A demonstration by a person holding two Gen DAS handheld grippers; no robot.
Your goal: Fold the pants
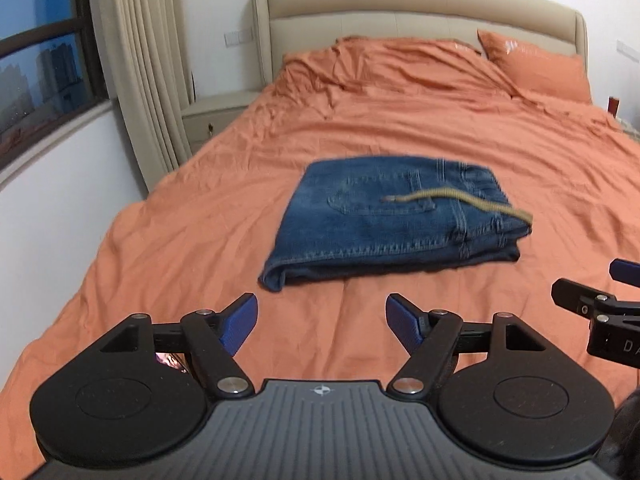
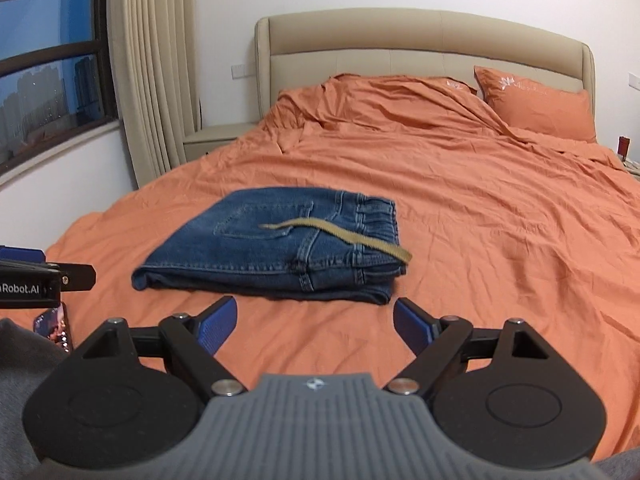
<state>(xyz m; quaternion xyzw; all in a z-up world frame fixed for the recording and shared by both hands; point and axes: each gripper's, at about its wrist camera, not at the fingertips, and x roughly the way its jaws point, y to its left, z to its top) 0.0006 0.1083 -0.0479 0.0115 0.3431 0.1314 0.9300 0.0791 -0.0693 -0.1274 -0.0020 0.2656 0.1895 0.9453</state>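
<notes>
Blue denim pants [image 1: 384, 224] lie folded into a compact rectangle on the orange bed [image 1: 500, 152], back pocket up, with a tan drawstring [image 1: 452, 200] trailing across the top. They also show in the right wrist view [image 2: 272, 252] with the drawstring [image 2: 340, 234]. My left gripper [image 1: 322, 322] is open and empty, held above the sheet just short of the pants' near edge. My right gripper [image 2: 314, 324] is open and empty, also just short of the near edge. Neither touches the pants.
An orange pillow [image 1: 536, 66] and a beige headboard [image 1: 420, 4] are at the far end. A nightstand [image 1: 216, 114], curtain [image 1: 140, 64] and window [image 1: 40, 60] stand at the left. A phone [image 2: 54, 326] lies near the bed's front left. The right gripper's body [image 1: 600, 316] shows at the left view's right edge.
</notes>
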